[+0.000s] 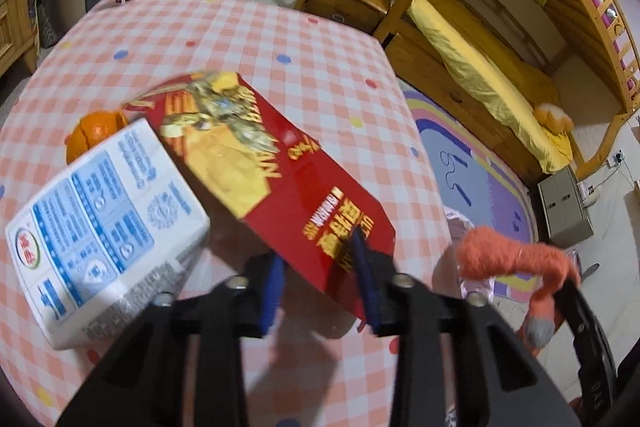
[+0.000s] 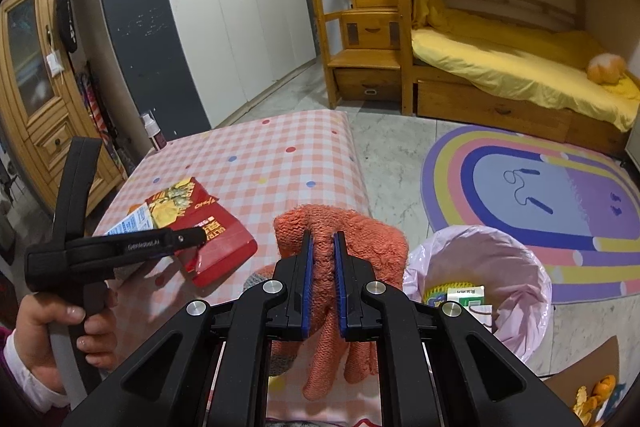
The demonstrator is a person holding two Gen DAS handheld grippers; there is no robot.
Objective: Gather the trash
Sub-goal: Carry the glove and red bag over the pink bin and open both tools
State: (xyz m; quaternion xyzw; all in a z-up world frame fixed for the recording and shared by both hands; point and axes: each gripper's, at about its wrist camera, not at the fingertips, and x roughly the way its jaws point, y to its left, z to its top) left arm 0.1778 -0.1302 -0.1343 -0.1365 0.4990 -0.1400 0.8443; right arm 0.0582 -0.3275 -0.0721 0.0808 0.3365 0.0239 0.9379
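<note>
checked tablecloth (image 1: 248, 39) beside bunk bed (image 2: 500, 67)

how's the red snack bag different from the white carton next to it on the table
The red snack bag is flat and glossy; the white carton is a boxy block with blue print. The left gripper straddles the bag's end; the carton lies untouched beside it. Both rest on the checked tablecloth.
</note>
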